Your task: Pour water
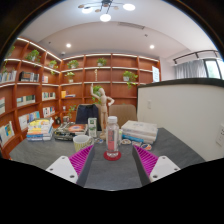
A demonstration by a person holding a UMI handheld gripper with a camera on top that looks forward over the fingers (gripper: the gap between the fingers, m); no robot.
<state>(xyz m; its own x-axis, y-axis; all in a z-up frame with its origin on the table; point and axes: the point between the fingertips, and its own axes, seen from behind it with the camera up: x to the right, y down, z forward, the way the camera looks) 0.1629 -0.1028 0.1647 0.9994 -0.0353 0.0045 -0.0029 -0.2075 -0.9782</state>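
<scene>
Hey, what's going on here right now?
A handheld gripper is lined up on a water bottle standing upright on a grey table. Its fingers are open, and the bottle stands just ahead of them, not gripped. A white cup sits left of the bottle, with stacks of books on the table beyond. Nothing has been poured yet, as far as shows.

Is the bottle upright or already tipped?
Upright. The bottle stands vertical on the table, cap on top, between and just beyond the open tool's pink pads, a gap either side.
</scene>
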